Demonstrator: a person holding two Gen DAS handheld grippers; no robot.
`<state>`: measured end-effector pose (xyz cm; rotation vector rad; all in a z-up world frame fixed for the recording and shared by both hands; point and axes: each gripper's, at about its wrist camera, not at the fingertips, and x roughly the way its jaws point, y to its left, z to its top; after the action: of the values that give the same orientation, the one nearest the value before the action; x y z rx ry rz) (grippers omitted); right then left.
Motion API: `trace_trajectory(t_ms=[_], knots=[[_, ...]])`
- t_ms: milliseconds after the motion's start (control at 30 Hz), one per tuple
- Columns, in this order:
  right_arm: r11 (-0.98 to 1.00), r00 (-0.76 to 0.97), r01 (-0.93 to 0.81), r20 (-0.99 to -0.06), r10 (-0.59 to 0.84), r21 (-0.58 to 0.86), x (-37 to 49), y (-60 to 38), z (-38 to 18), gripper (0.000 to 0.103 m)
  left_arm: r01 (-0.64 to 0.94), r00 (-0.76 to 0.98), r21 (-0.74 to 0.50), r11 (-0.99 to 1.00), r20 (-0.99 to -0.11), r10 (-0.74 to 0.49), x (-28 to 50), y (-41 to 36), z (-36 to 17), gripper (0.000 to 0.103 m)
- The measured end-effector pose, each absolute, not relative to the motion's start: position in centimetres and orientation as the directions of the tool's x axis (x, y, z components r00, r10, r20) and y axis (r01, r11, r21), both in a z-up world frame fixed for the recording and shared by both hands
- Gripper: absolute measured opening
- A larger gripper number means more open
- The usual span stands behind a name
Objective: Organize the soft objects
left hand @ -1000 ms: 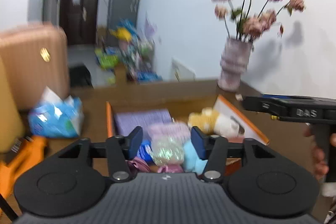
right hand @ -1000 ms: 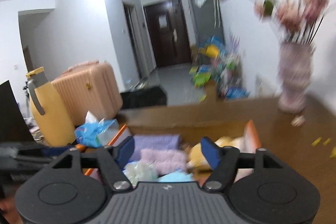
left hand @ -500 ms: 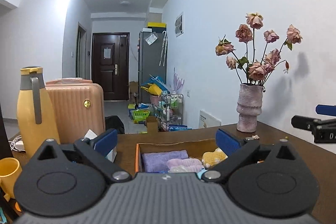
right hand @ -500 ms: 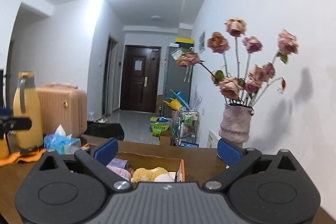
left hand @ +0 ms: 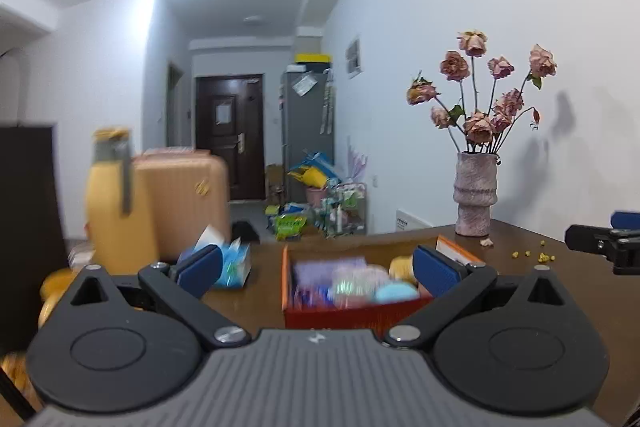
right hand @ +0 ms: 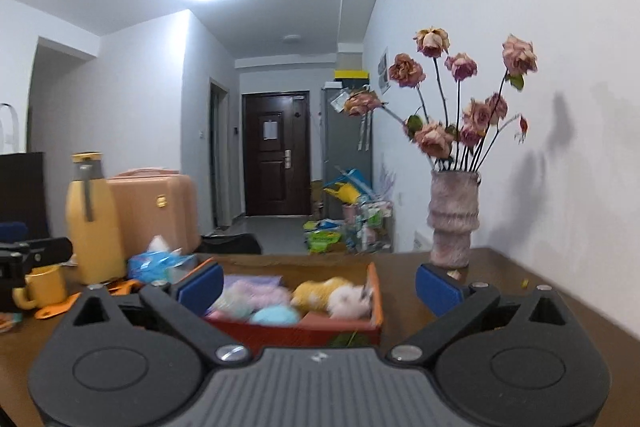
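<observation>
An orange box stands on the brown table, filled with several soft things: a purple cloth, a pink fluffy piece, a light blue round one and a yellow and white plush toy. My left gripper is open, held back from the box with nothing between its blue pads. My right gripper is open too, also short of the box and empty. The right gripper's tip shows at the right edge of the left wrist view.
A vase of dried pink roses stands at the table's far right by the wall. At the left stand a yellow flask, a yellow mug and a blue tissue pack. A peach suitcase stands behind.
Both grippers opened wide and drew back from above the box, tilting up to a level view. The box now lies farther ahead of both.
</observation>
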<state>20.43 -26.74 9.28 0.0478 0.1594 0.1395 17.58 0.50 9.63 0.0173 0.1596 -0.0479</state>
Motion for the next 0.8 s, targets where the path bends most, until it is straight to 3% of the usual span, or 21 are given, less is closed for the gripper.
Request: trace_trajectory(t_ms=[400,600,800], knots=[[0.985,0.968,-0.145,-0.192,0.161,0.09,3.3,-22.6,2.2,0.103,-0.023,0.981,0.049,0.999,-0.189,0.032,2.9,2.8,4.1,0.103],[0.979,0.955,-0.197,-0.217,0.204,0.053,1.2,-20.7,2.1,0.103,-0.013,0.98,0.051,0.999,-0.197,0.022,1.0,2.8,3.9,0.103],[0.976,0.951,-0.178,-0.234,0.204,0.126,1.6,-21.6,2.0,0.103,-0.005,0.978,0.033,0.999,-0.207,0.012,1.2,2.9,4.1,0.103]])
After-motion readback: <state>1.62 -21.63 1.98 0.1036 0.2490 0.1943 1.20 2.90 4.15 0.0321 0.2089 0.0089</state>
